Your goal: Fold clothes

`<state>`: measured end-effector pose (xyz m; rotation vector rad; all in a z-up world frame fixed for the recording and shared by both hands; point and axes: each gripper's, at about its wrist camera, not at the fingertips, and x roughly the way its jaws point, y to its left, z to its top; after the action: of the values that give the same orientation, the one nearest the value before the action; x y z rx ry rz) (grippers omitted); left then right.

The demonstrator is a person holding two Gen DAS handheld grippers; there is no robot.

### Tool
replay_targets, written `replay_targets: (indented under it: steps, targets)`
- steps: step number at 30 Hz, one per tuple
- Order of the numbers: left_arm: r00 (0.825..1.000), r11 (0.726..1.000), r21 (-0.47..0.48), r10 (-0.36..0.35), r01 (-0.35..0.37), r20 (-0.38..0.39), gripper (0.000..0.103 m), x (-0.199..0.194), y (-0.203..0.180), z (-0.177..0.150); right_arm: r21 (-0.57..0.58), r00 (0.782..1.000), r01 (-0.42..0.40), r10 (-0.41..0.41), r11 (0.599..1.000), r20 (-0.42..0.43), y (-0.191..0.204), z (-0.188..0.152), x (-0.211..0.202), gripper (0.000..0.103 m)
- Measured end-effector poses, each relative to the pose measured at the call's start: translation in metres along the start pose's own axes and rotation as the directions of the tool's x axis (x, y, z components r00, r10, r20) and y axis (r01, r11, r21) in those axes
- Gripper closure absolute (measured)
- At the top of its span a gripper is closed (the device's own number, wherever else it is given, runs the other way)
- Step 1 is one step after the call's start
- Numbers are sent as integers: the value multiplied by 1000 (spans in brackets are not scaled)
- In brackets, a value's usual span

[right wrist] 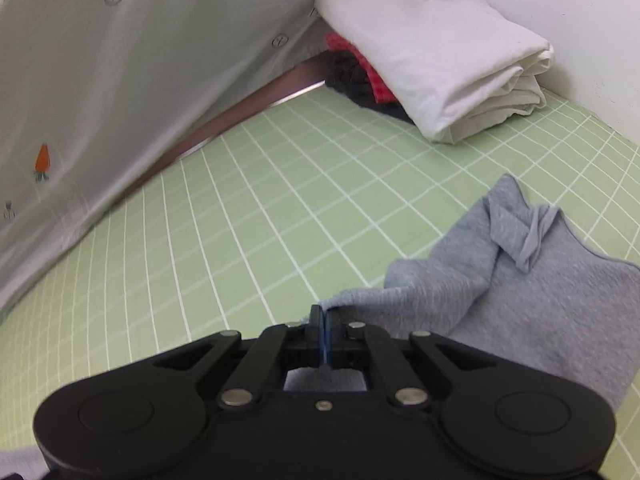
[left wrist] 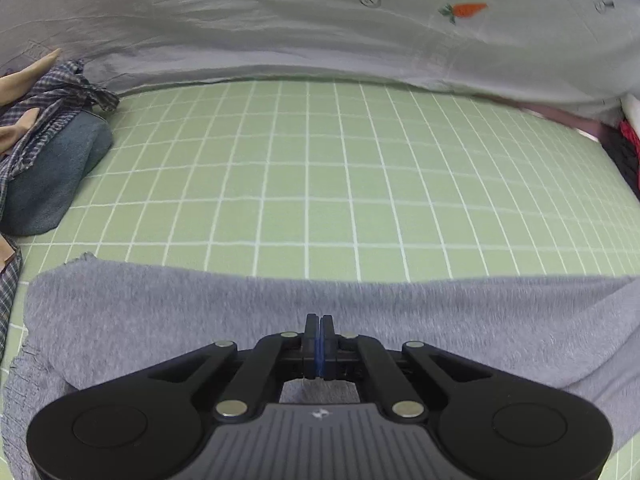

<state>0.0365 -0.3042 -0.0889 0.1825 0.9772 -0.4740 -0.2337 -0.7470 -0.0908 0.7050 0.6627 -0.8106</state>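
Observation:
A grey knit garment lies spread across the near part of the green grid mat. My left gripper is shut, its fingers pressed together over the grey cloth; whether cloth is pinched between them is hidden. In the right wrist view the same grey garment lies bunched at the right, with a twisted fold near its top. My right gripper is shut on a corner edge of the grey garment.
A person in a pale shirt with a carrot print stands at the mat's far edge. A heap of plaid and blue clothes lies at the left. A folded white cloth lies on red and dark clothes by the wall.

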Motion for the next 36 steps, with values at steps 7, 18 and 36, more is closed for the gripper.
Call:
replay_targets:
  steps: [7,18,36]
  targets:
    - [991,982,-170,98,-82,88,87,-3,30,23,95,999,-11,8,995,34,-5,21,16,87]
    - [992,983,-139,115,-120,-42,41,-20,24,-33,-43,994,20,-25,999,-111,5,-56,-20,40]
    - [997,994,108,-13,21,-72,23,-53,-37,-73,-135,988,145,-151,980,-36,-8,-112,-100,5]
